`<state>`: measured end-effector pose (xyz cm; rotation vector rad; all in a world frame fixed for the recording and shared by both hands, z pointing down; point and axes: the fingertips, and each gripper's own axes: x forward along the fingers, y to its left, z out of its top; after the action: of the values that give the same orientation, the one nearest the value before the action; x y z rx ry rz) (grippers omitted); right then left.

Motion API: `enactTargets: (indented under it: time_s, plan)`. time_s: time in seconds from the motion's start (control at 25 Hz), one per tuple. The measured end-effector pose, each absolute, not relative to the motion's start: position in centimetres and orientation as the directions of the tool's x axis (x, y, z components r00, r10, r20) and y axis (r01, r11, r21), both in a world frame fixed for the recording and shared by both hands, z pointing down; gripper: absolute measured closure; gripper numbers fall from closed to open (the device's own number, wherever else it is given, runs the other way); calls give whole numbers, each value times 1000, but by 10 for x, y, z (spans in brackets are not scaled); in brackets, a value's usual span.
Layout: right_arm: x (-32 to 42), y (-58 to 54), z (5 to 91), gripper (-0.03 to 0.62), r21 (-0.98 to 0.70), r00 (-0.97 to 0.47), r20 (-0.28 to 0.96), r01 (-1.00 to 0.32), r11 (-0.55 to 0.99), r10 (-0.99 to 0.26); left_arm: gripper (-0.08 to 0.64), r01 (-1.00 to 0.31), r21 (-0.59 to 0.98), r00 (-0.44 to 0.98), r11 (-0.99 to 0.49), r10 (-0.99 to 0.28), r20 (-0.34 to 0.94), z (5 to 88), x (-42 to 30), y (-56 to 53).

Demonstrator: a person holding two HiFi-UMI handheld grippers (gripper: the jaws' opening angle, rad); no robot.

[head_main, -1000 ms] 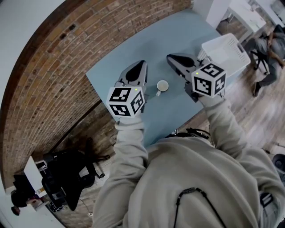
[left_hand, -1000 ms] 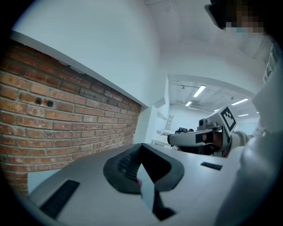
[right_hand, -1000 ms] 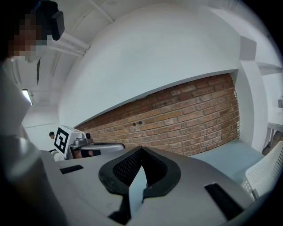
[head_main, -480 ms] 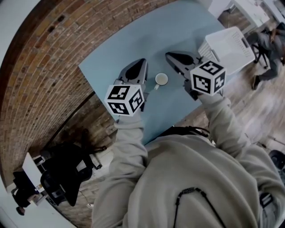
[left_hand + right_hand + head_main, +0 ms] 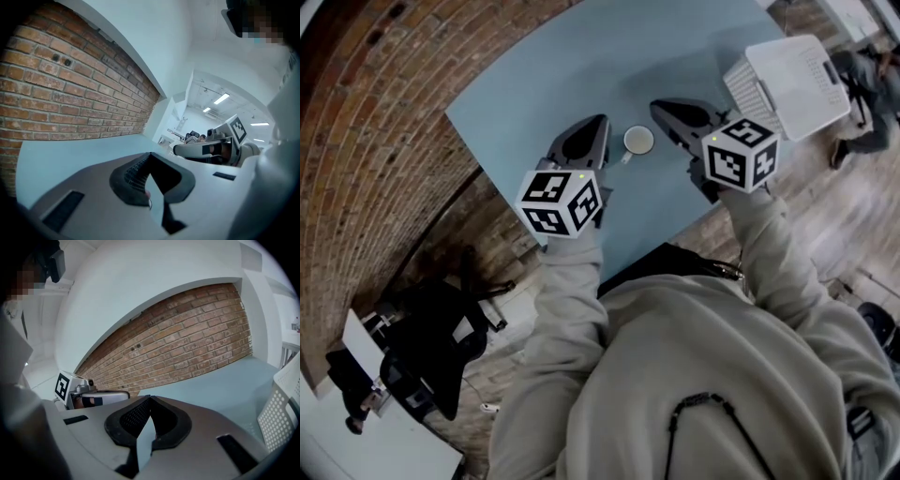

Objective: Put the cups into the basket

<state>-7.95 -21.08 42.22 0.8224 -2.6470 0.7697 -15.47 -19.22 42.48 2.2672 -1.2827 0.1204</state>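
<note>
**White cup stands between our two closed grippers**

We hold a gripper in each hand low over the pale blue worktop [image 5: 572, 66]. The small white cup with a handle [image 5: 638, 141] stands upright on it, mouth up, in the gap between the two grippers. It is just beside the left gripper [image 5: 601, 122] and a little farther from the right gripper [image 5: 660, 109].

In the left gripper view our left jaws are closed tip to tip with nothing between them, only worktop ahead. The right gripper view shows the same: our right jaws are pressed together and hold nothing.

The white perforated plastic basket [image 5: 787, 80] sits at the worktop's right edge, just beyond the right gripper and apart from the cup. A red brick wall [image 5: 356, 159] runs along the worktop's other side.
</note>
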Motion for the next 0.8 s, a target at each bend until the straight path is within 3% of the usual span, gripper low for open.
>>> enactTargets:
  time_s: [0.8]
  plan:
    - [-66, -210, 541, 583, -460, -742, 546, -654, 601, -389, 565, -800, 485, 576, -354, -679, 455, 540, -145, -190]
